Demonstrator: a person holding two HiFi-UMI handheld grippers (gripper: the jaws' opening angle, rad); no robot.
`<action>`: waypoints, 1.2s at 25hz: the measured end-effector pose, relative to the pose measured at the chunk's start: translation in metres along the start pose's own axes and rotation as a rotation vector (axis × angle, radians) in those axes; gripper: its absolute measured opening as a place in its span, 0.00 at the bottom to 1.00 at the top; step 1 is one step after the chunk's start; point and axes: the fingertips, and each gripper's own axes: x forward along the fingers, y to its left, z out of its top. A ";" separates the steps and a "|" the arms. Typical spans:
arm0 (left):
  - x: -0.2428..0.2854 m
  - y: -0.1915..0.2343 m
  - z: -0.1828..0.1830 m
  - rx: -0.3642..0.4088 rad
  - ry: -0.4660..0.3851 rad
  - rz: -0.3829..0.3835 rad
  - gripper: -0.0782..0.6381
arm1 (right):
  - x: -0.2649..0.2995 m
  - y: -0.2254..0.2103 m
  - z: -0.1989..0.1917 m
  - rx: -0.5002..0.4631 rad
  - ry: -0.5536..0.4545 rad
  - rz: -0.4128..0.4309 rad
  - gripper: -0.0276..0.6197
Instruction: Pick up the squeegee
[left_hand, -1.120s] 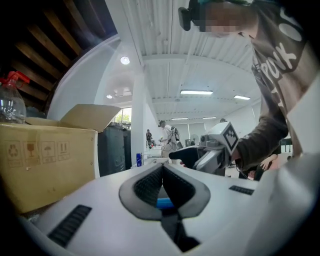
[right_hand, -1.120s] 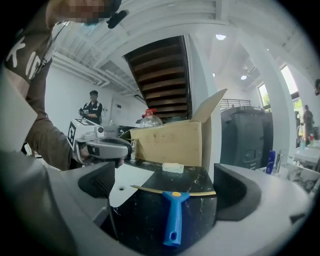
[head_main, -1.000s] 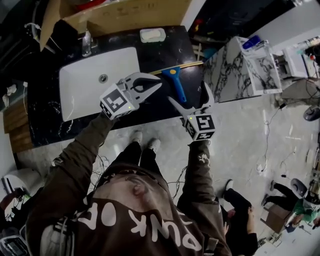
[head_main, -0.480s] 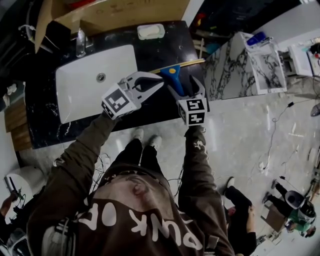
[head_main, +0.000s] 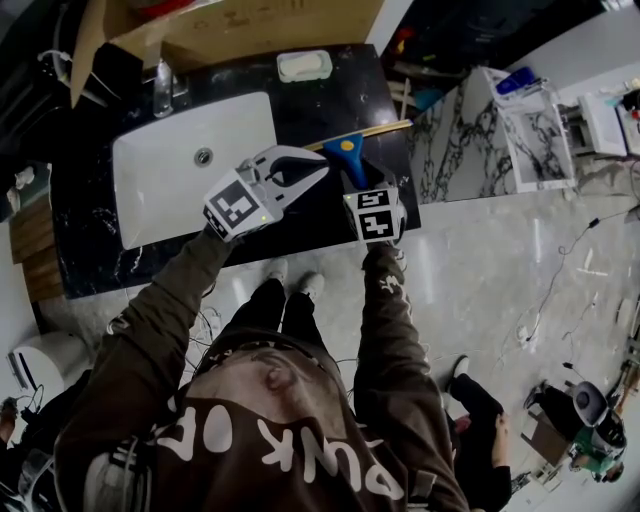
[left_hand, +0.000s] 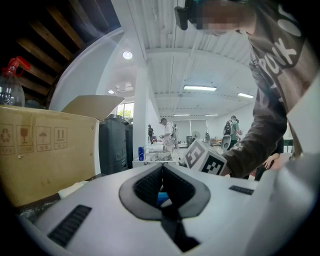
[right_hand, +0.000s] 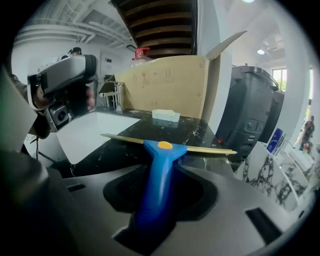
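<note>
The squeegee has a blue handle and a long thin yellowish blade; it lies on the black marble counter, right of the sink. My right gripper has come down over the handle's near end. In the right gripper view the blue handle runs between the pads of that gripper. Its jaws are closing and stand close on both sides, with no clear squeeze on the handle. My left gripper hovers left of the squeegee, shut and empty, its pads meeting.
A white sink with a faucet fills the counter's left half. A white soap dish sits at the back, in front of a cardboard box. A white marble block stands right of the counter.
My right gripper has dropped and tilted down onto the squeegee handle, and its wide jaws have narrowed around it. The left gripper has hardly moved.
</note>
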 end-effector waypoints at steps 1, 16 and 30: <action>0.000 0.000 0.000 0.000 -0.001 0.001 0.11 | 0.001 0.000 0.000 0.000 0.010 -0.006 0.28; -0.002 -0.002 0.014 0.020 -0.004 0.012 0.11 | -0.039 -0.018 0.027 0.041 -0.122 -0.055 0.27; -0.014 -0.034 0.078 0.044 -0.075 -0.021 0.11 | -0.175 -0.044 0.119 -0.048 -0.379 -0.188 0.27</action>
